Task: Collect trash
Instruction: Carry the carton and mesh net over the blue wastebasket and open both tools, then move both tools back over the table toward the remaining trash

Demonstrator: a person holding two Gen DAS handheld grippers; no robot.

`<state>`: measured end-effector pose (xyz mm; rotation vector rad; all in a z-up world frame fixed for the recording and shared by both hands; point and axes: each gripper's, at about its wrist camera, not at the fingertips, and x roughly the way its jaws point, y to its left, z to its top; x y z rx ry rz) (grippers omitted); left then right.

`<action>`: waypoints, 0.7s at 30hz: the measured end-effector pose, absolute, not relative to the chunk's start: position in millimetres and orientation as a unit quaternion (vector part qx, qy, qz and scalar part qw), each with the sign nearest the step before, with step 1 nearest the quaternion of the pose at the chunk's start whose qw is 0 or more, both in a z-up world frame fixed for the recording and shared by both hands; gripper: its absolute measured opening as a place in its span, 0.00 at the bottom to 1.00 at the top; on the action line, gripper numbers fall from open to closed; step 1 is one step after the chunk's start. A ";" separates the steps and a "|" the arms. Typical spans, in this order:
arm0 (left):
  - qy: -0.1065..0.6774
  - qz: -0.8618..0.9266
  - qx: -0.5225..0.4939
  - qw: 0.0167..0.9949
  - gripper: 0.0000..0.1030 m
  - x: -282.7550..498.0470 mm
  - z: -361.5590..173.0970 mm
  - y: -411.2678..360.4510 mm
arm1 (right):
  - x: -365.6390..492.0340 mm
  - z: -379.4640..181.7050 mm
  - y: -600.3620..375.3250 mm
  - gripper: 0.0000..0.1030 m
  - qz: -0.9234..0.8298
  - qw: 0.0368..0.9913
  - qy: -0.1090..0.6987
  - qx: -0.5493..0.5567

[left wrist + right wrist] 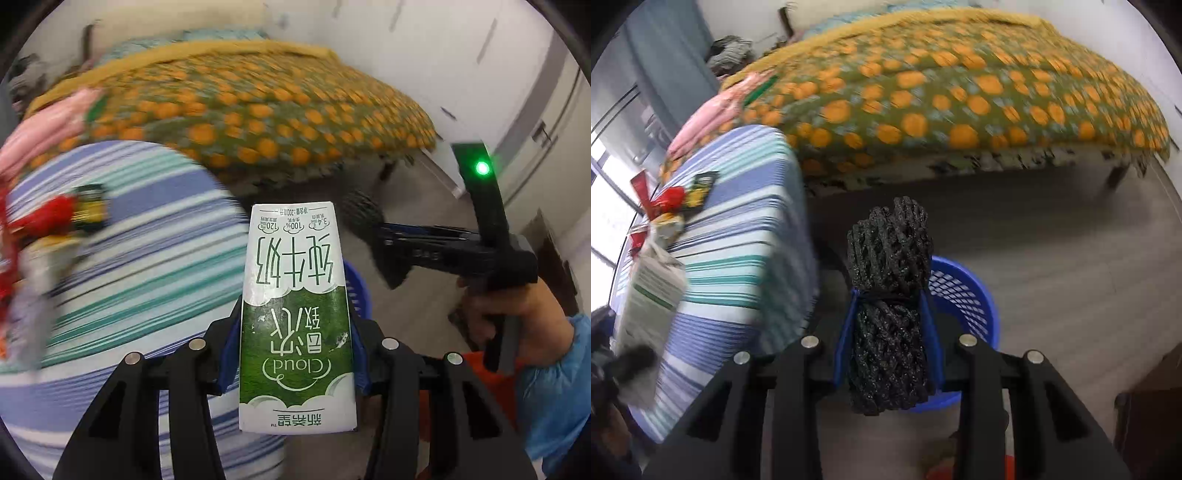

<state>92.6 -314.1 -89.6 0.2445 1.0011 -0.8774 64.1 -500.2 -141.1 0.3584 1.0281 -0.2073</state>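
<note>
Left claw (295, 332) is clamped on a milk carton (295, 314), blue pads squeezing its green lower half, the white top poking out toward twelve o'clock. Right claw (888, 332) is clenched tight on a black foam net (890, 302), bunched into a roll, its upper end sticking out past the pads.

Moving outward: in the right wrist view the blue basket (964, 295) sits on the floor just behind the net, peeking out at three o'clock of it. In the left wrist view only a sliver of that basket shows behind the carton, so both loads look close to the drop, though not clearly over the opening.

At nine o'clock, the striped table (746, 229) carries more litter: a red wrapper (666, 199), a dark packet (701, 188), and something pale that is too blurred to name. Beyond, at twelve, the bed with the orange-patterned cover (942, 96).

Risks from here: both hands crowd one small basket, so the claws could knock together. Let go early and the light net may catch the rim and land on the floor. The carton, gripped low, could tip out sideways.
</note>
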 end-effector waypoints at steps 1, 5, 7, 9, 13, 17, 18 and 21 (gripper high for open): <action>0.466 -0.407 0.122 0.776 0.46 89.9 -99.0 -331.7 | 64.5 -148.0 -508.2 0.32 -0.101 0.847 0.490 0.177; 0.479 -0.402 0.145 0.767 0.47 85.3 -134.1 -382.4 | 59.2 -168.0 -536.2 0.32 -0.111 0.840 0.492 0.202; 0.485 -0.395 0.151 0.766 0.47 88.9 -151.5 -400.0 | 59.3 -178.0 -549.2 0.33 -0.112 0.835 0.492 0.218; 0.488 -0.389 0.154 0.766 0.48 92.0 -164.5 -410.0 | 60.2 -186.3 -558.0 0.34 -0.110 0.831 0.493 0.233; 0.484 -0.381 0.156 0.772 0.62 100.6 -181.1 -426.3 | 63.1 -198.6 -571.7 0.57 -0.106 0.826 0.490 0.259; 0.469 -0.386 0.144 0.781 0.78 99.8 -171.2 -433.3 | 56.4 -191.4 -583.1 0.66 -0.113 0.830 0.469 0.279; 0.458 -0.393 0.133 0.786 0.83 97.0 -161.4 -429.8 | 52.2 -185.1 -585.2 0.70 -0.116 0.836 0.459 0.277; 0.436 -0.398 0.114 0.799 0.87 90.5 -140.0 -411.5 | 41.6 -169.4 -587.9 0.79 -0.126 0.852 0.429 0.271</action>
